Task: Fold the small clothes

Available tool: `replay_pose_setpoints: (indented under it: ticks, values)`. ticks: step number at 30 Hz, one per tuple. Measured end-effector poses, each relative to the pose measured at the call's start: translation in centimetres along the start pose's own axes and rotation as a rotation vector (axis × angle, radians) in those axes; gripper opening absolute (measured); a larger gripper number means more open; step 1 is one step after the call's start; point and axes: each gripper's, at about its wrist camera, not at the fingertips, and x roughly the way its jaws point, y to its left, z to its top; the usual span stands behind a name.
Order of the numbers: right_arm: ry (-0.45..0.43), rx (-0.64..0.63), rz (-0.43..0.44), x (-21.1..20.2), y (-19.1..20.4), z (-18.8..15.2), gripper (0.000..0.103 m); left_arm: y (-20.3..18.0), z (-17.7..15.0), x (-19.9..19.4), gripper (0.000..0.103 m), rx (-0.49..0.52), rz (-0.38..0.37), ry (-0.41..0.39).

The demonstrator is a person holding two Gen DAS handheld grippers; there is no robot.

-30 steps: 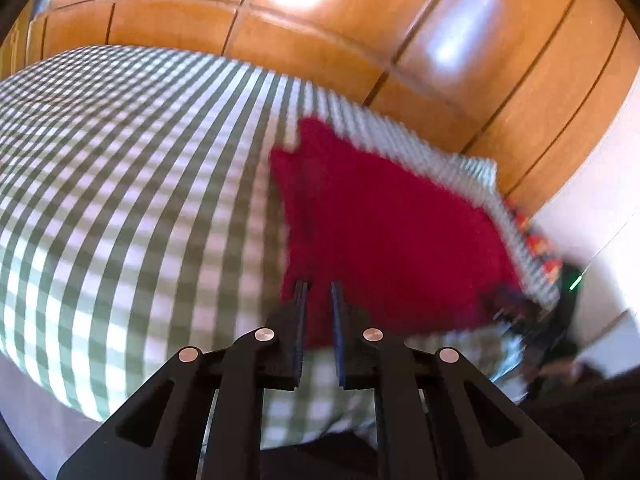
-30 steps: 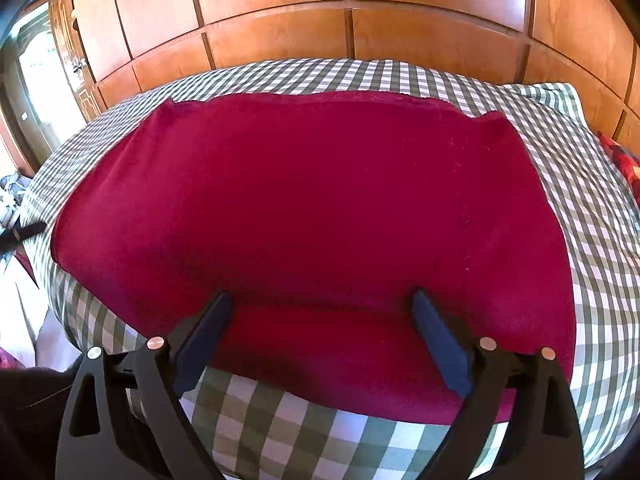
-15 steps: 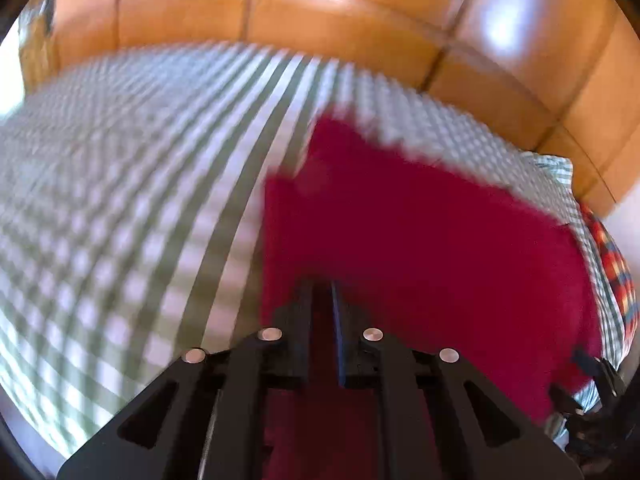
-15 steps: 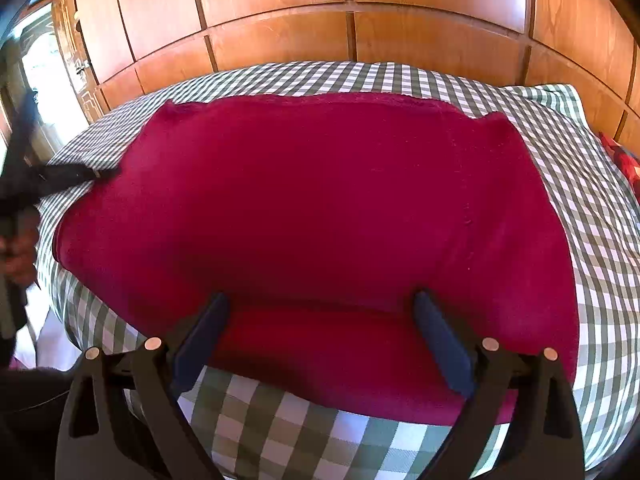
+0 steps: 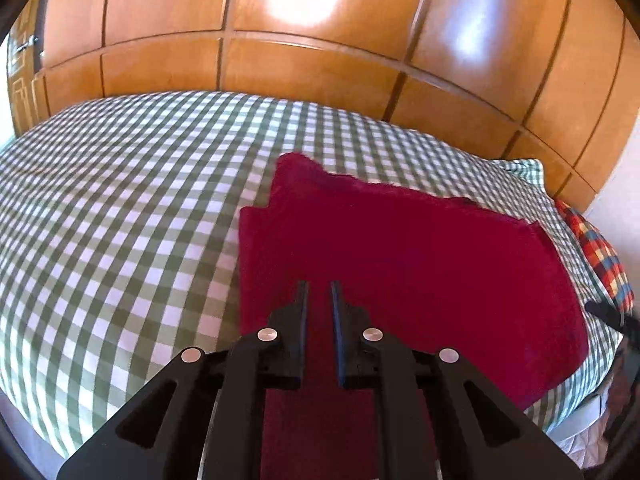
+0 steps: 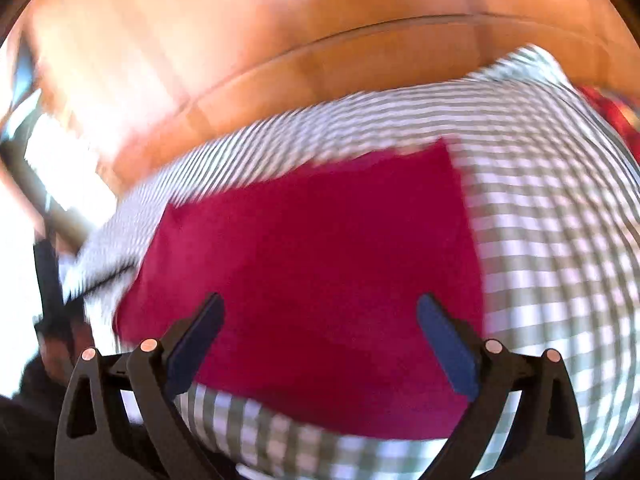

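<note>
A dark red cloth (image 5: 420, 264) lies flat on the green-and-white checked bed (image 5: 120, 220), its left part doubled into a second layer. My left gripper (image 5: 319, 284) is shut over the cloth's near left part. Red fabric fills the thin slit between its fingers and runs on under the gripper to the bottom of the view. In the blurred right wrist view the same red cloth (image 6: 320, 240) sits below my right gripper (image 6: 320, 300). That gripper is open wide above the cloth's near edge, holding nothing. The left tool is a dark blur (image 6: 48, 280) at the far left.
Glossy wooden panels (image 5: 320, 68) rise behind the bed. A checked pillow (image 5: 524, 168) and a red, blue and yellow plaid fabric (image 5: 600, 256) lie at the right end. The bed's near edge (image 5: 80, 436) drops off at lower left. Checked sheet (image 6: 560, 220) stretches right of the cloth.
My left gripper, still shut, has travelled from the cloth's near left edge in over the cloth. The right gripper, still open, has swung and rolled away, blurring its view.
</note>
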Motion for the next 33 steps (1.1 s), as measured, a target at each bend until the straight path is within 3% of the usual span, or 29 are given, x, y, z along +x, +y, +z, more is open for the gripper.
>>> replay_pose_setpoints:
  ticks: [3,6,12,14,17,19,21,23,28,33]
  values:
    - [0.024,0.158,-0.028,0.8,-5.5,0.9,0.082,-1.1,-0.1,-0.4,0.009,0.003,-0.039,-0.006]
    - [0.101,0.249,0.071,2.7,-8.2,0.2,0.08,-1.9,-0.4,0.4,0.009,0.022,-0.045,0.024]
    - [0.129,0.261,0.204,4.1,-8.6,0.1,0.081,-2.6,-0.8,0.6,0.009,0.011,-0.084,0.051]
    - [0.169,0.213,0.246,4.6,-7.6,0.1,0.081,-2.8,-0.9,1.0,0.009,0.023,-0.076,0.062]
    - [0.206,0.145,0.243,5.5,-6.2,0.1,0.079,-2.7,-1.4,2.7,0.009,0.042,-0.026,0.12]
    - [0.22,0.127,0.22,5.8,-5.7,0.0,0.068,-2.2,-1.6,3.6,0.009,0.015,-0.027,0.139]
    - [0.228,0.123,0.207,6.2,-5.3,-0.2,0.045,-1.9,-1.4,3.7,0.009,-0.01,-0.033,0.142]
    - [0.234,0.112,0.215,6.5,-4.2,-0.4,0.035,-2.0,-1.3,3.5,0.009,-0.005,-0.03,0.141]
    - [0.209,0.118,0.227,6.3,-1.3,0.5,0.031,-1.0,-0.9,2.1,0.009,-0.023,-0.05,0.109]
    - [0.18,0.096,0.264,5.1,2.7,2.3,0.029,1.1,-0.6,0.5,0.009,-0.096,-0.135,0.084]
